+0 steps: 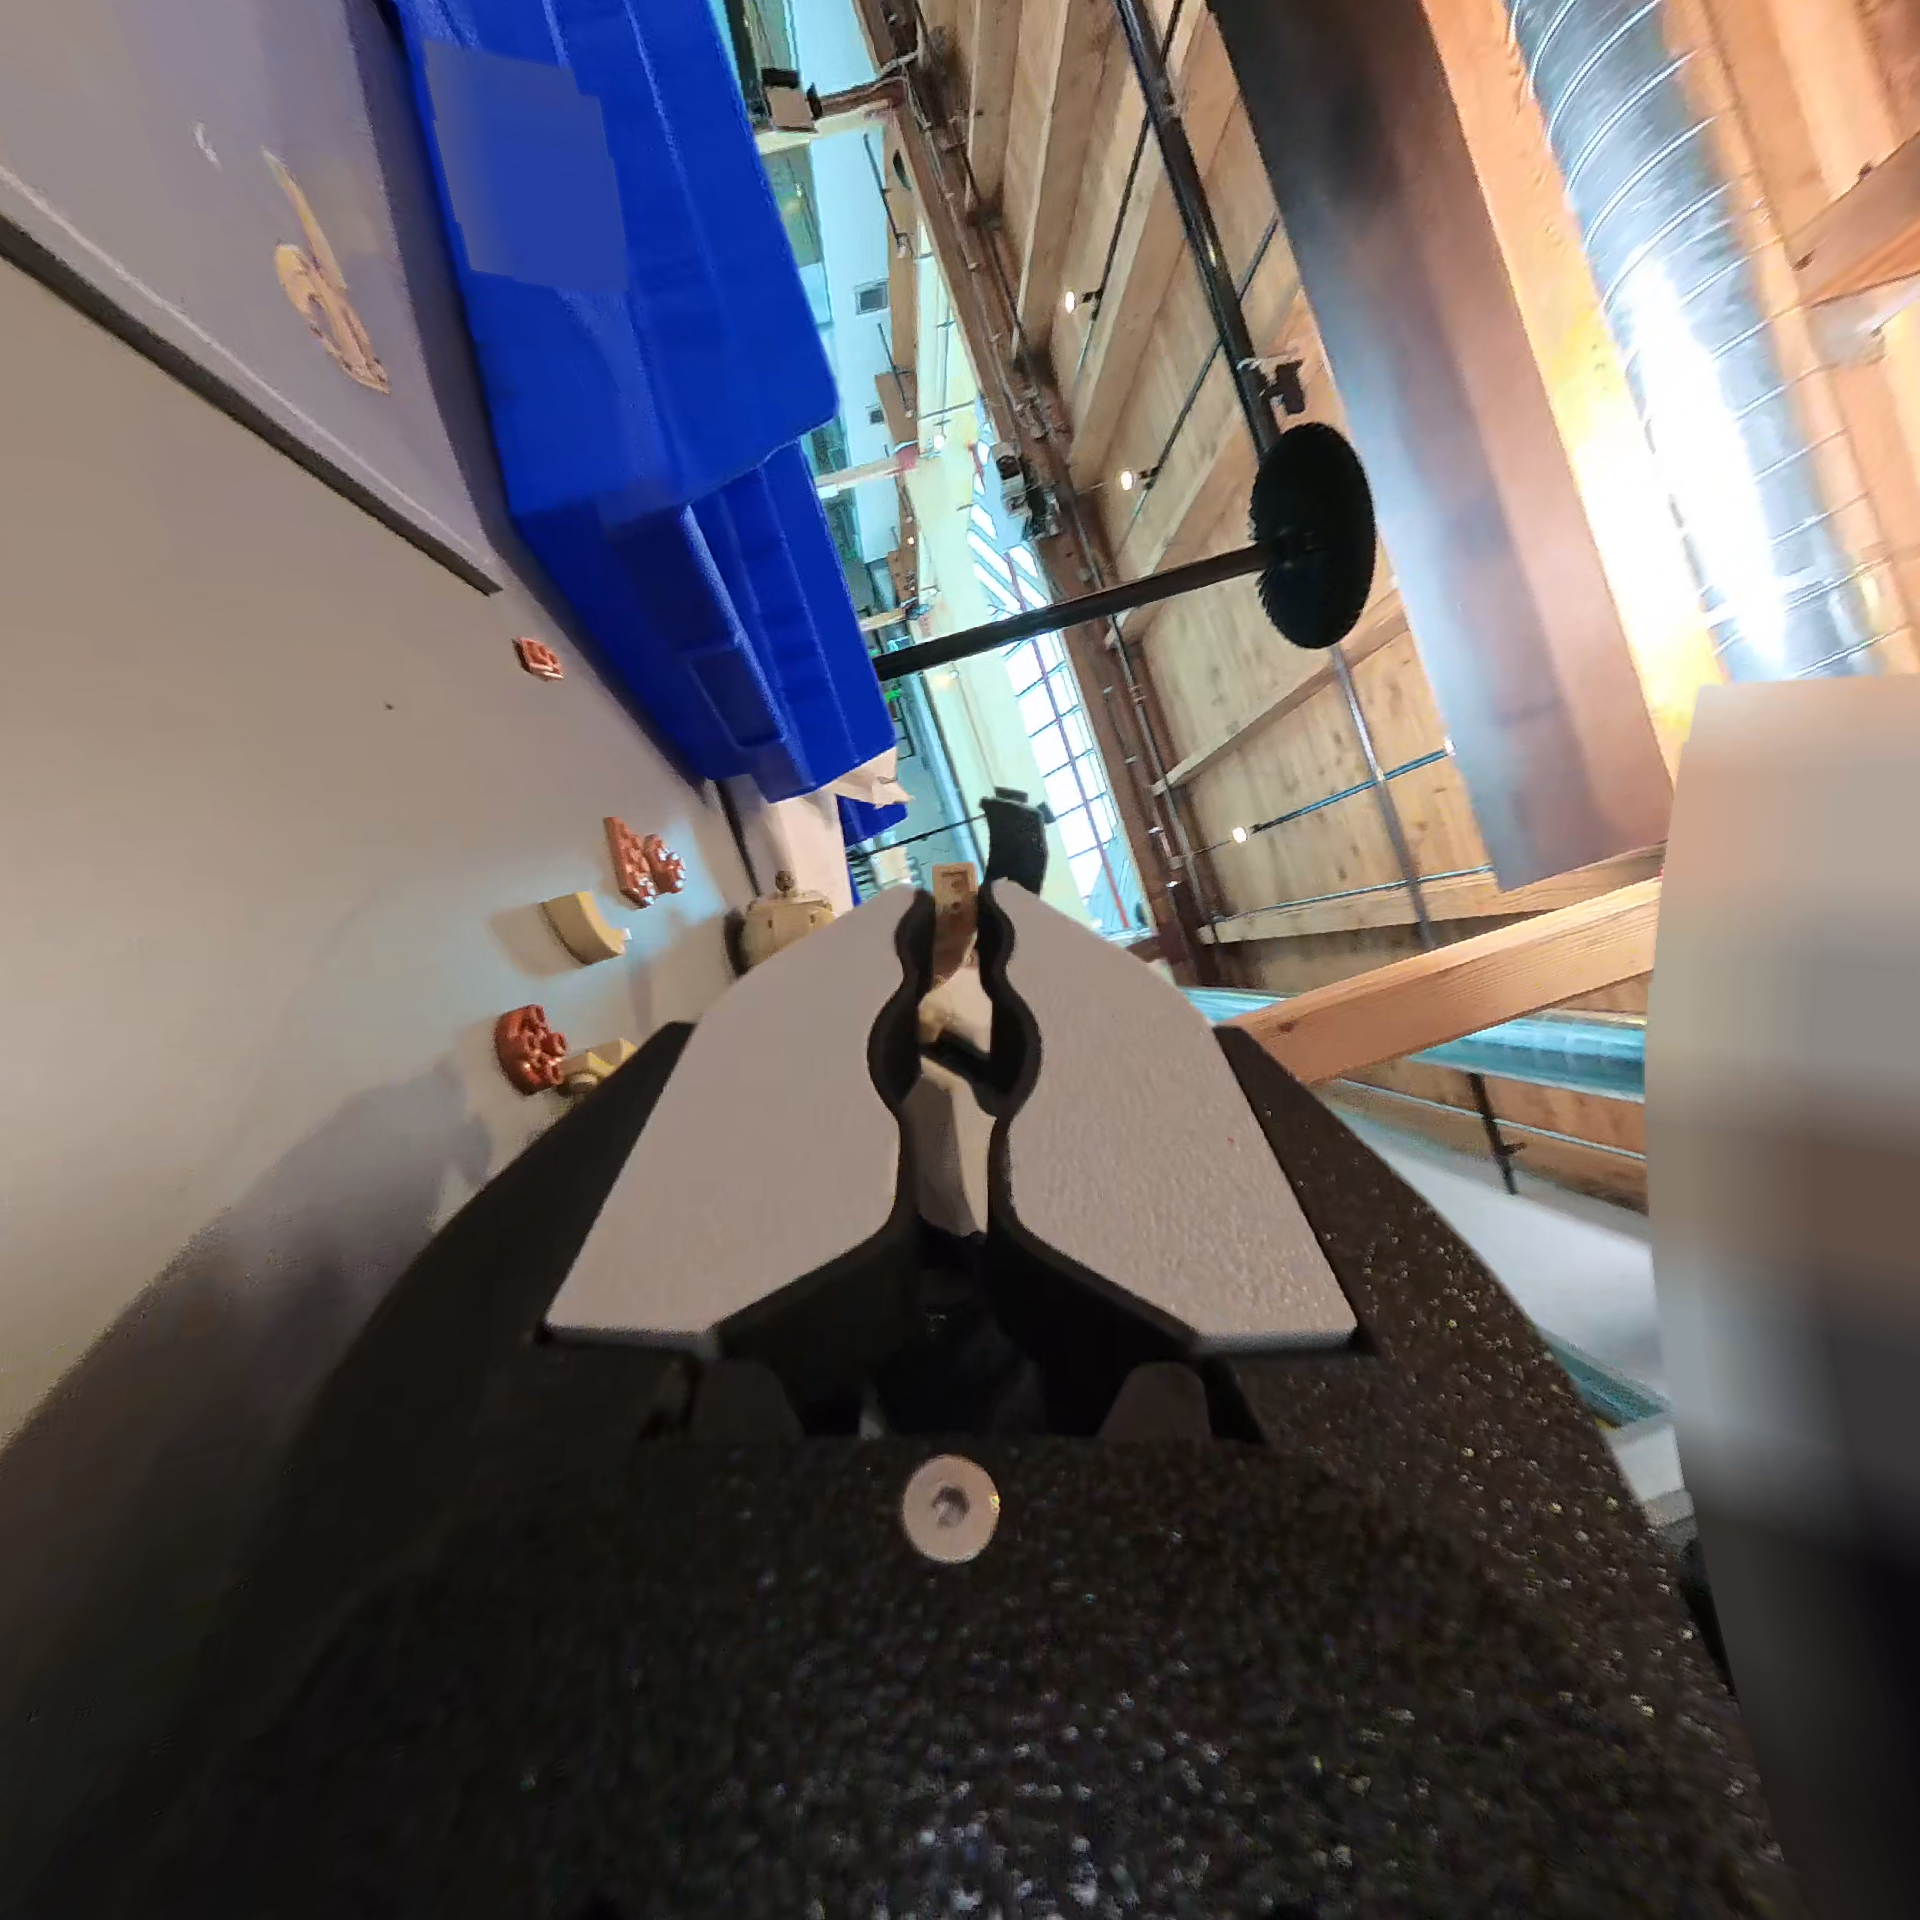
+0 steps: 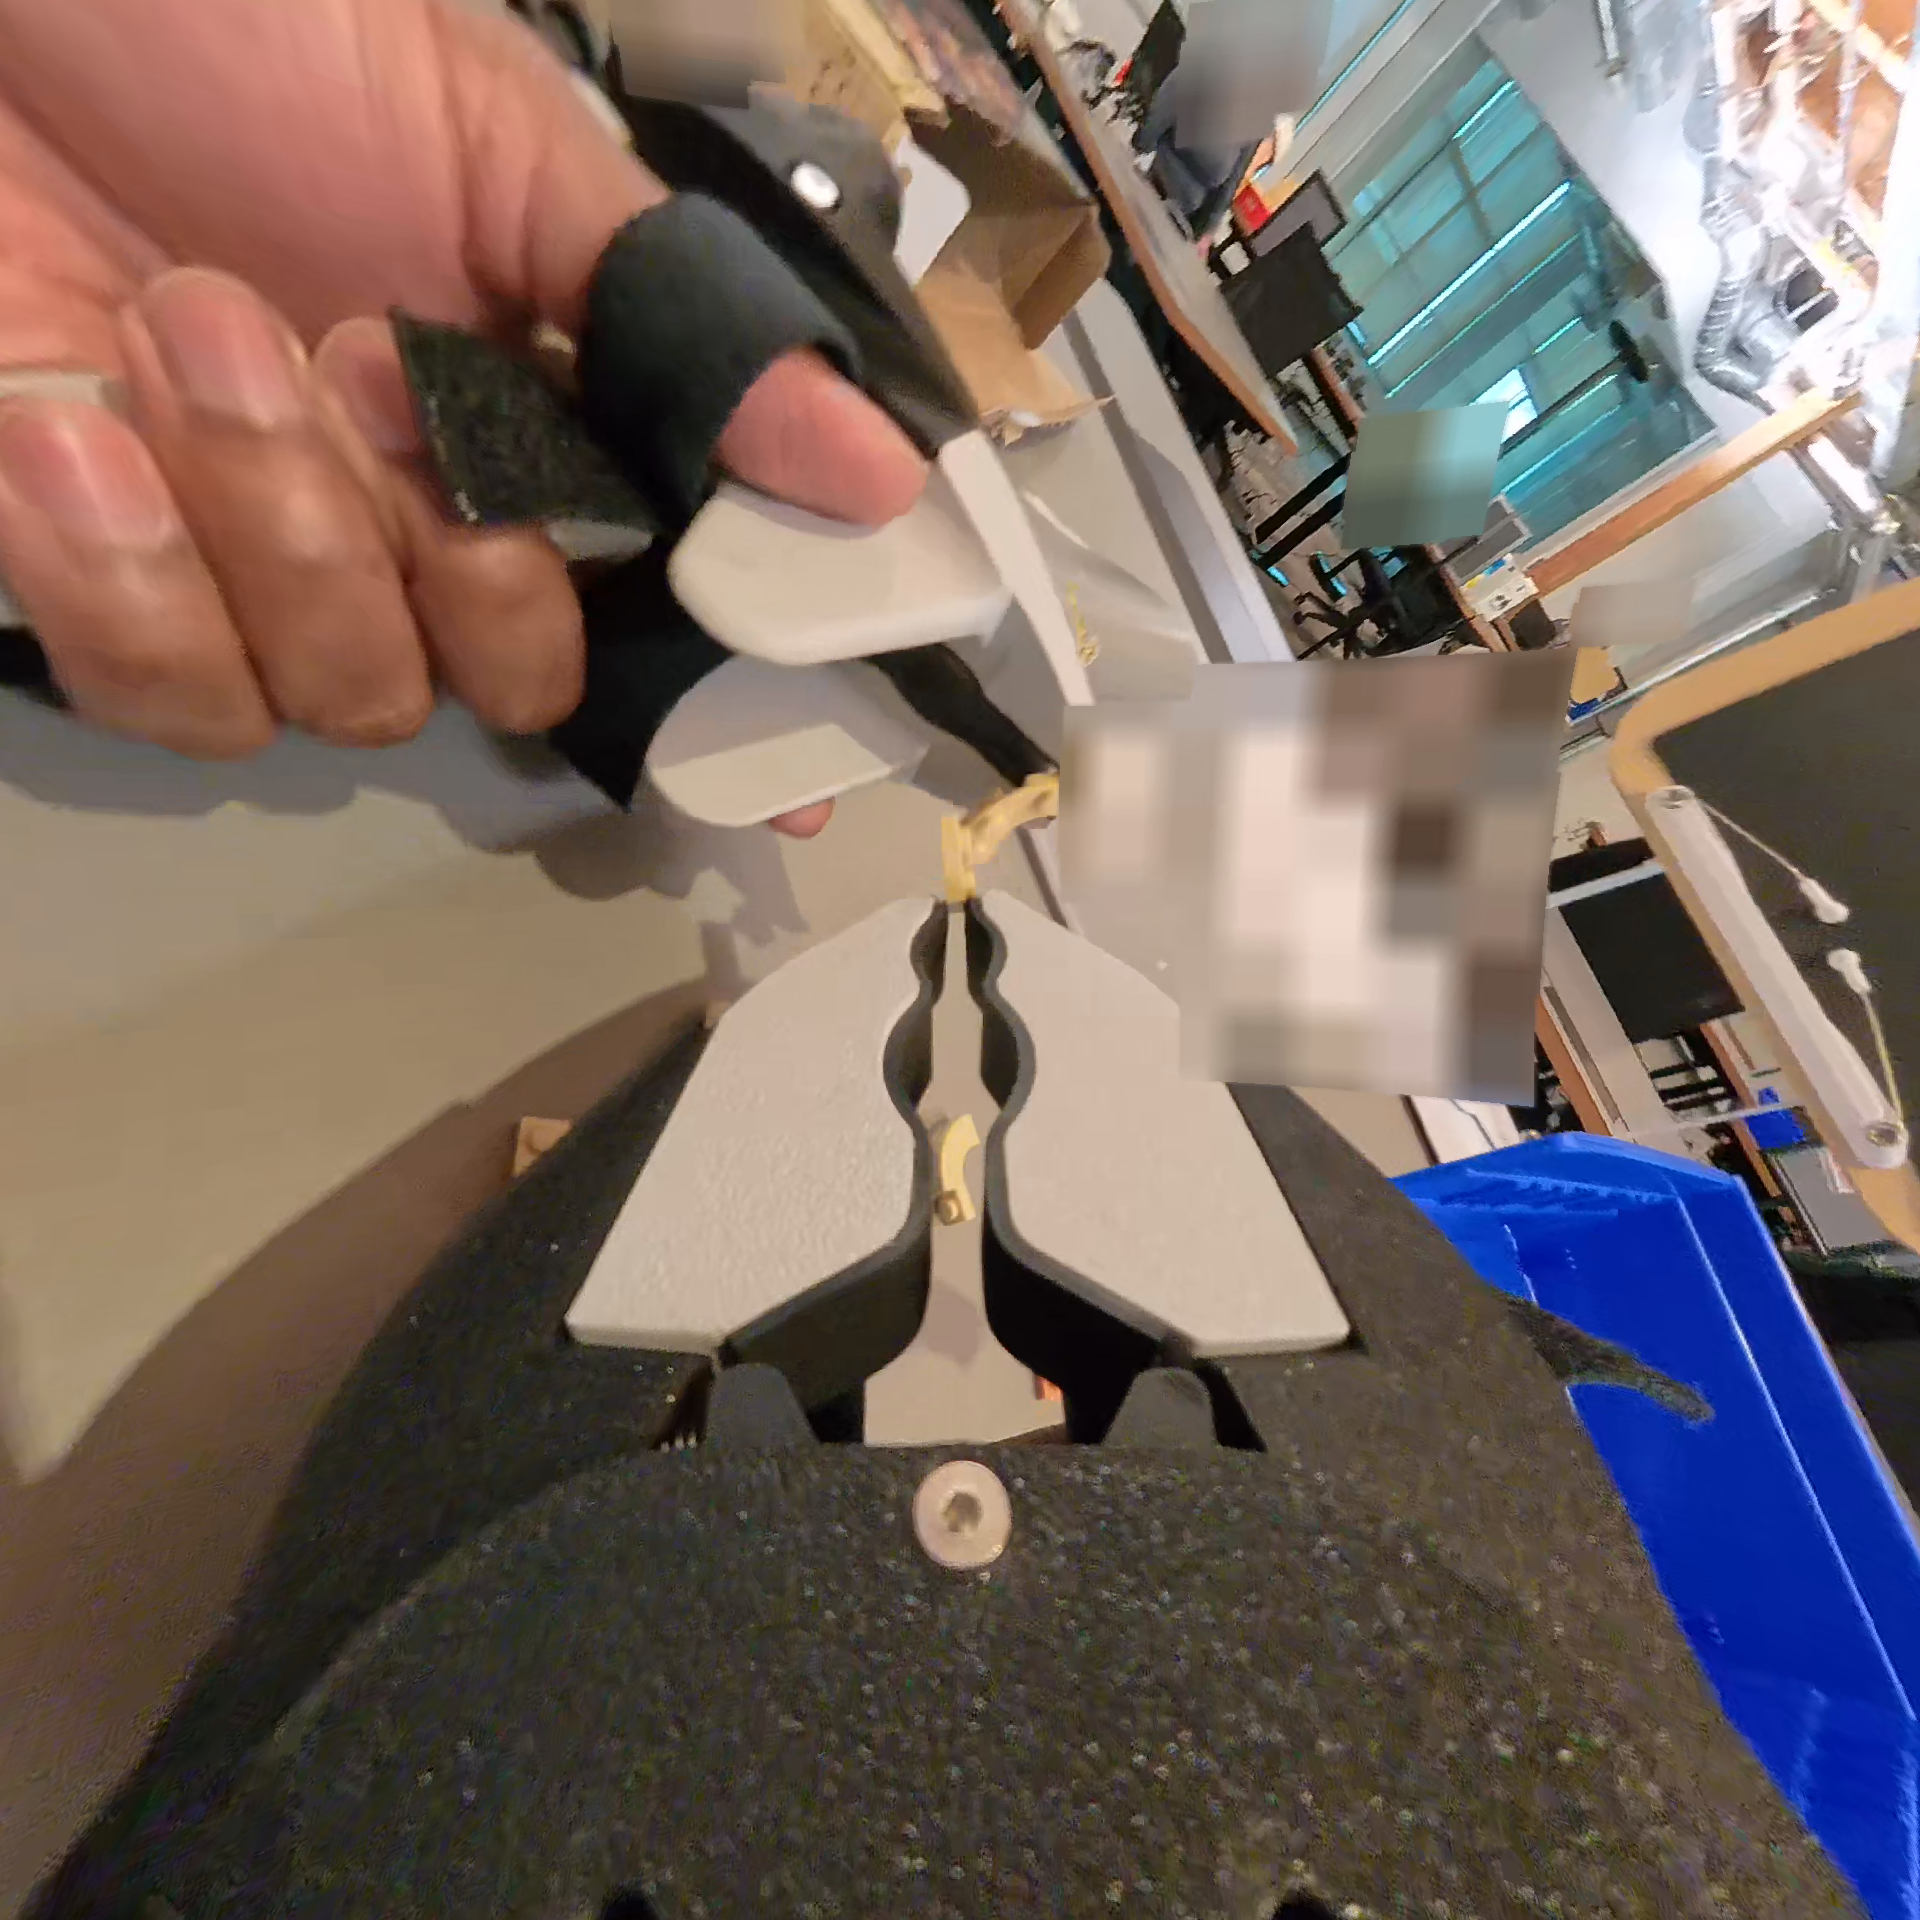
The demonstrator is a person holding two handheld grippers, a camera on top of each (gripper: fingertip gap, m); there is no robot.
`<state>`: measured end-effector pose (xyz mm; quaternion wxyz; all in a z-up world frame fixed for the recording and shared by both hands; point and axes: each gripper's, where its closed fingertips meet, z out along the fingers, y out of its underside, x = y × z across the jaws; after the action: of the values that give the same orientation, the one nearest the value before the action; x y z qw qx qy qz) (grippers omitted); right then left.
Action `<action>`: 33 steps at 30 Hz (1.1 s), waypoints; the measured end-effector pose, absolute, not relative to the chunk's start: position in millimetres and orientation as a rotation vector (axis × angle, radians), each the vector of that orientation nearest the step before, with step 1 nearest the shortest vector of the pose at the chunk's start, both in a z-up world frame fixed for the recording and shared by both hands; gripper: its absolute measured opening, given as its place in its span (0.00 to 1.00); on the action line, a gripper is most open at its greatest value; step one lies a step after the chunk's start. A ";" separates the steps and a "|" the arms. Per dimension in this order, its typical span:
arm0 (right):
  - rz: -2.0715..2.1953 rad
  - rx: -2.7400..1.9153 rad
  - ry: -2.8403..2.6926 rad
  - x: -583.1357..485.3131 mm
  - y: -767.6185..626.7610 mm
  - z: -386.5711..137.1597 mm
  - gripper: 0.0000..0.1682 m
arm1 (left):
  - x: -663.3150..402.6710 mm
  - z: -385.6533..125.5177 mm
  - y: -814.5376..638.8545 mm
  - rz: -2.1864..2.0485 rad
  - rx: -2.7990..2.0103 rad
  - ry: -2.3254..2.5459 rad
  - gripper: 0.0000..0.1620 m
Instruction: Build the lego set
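Both grippers are pinching one small tan lego assembly in mid-air.

The right gripper (image 2: 958,902) is clamping the tan lego piece (image 2: 982,836) at its tips; the left gripper (image 1: 954,902) is gripping its other end above the table (image 1: 260,727), with loose copper pieces (image 1: 644,860) lying nearby.

Industrial workshop or lab, exposed timber ceiling (image 1: 1299,727), silver ventilation duct (image 1: 1683,343), blue storage bins (image 1: 644,343), long workbenches (image 2: 1174,260) with monitors (image 2: 1288,291), large windows (image 2: 1507,239)

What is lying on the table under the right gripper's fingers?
Through the gap in the right gripper, one small tan curved piece shows on the table. Anything directly beneath the grey fingers is hidden.
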<state>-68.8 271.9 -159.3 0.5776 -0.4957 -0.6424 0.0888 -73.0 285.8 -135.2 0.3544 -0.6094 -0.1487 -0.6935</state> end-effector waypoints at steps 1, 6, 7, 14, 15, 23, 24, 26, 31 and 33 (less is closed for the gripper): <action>0.204 -1.162 -1.517 -69.4 271.2 -161.6 0.02 | -74.8 -134.8 285.9 -1.774 -1.580 -0.378 0.04; 0.231 -1.178 -1.526 -73.5 266.8 -165.0 0.02 | -80.6 -132.5 287.2 -1.817 -1.504 -0.470 0.04; 0.235 -1.185 -1.523 -74.6 266.6 -165.8 0.02 | -78.6 -134.0 286.4 -1.824 -1.502 -0.481 0.04; 0.218 -1.251 -1.447 -74.9 273.6 -164.9 0.02 | -73.5 -132.3 284.5 -1.854 -1.424 -0.541 0.04; 0.221 -1.259 -1.434 -74.4 274.9 -163.9 0.02 | -74.5 -131.5 284.5 -1.850 -1.417 -0.541 0.04; 0.221 -1.252 -1.407 -72.1 276.6 -159.3 0.02 | -78.7 -132.0 282.8 -1.809 -1.452 -0.492 0.04; 0.215 -1.251 -1.405 -71.6 277.2 -159.0 0.02 | -79.4 -131.8 282.7 -1.799 -1.462 -0.476 0.04; 0.210 -1.251 -1.394 -70.5 278.7 -157.5 0.02 | -80.1 -130.9 282.2 -1.783 -1.481 -0.439 0.04; 0.221 -1.241 -1.358 -68.5 280.6 -150.9 0.02 | -82.9 -125.7 279.6 -1.788 -1.460 -0.390 0.04; 0.236 -1.231 -1.340 -68.1 280.2 -147.0 0.02 | -84.8 -121.8 278.8 -1.811 -1.416 -0.389 0.04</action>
<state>-68.1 280.2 -147.0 0.6077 -0.5328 -0.5800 0.1023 -84.8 278.8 -121.8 0.3940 -0.5580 -0.1531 -0.7141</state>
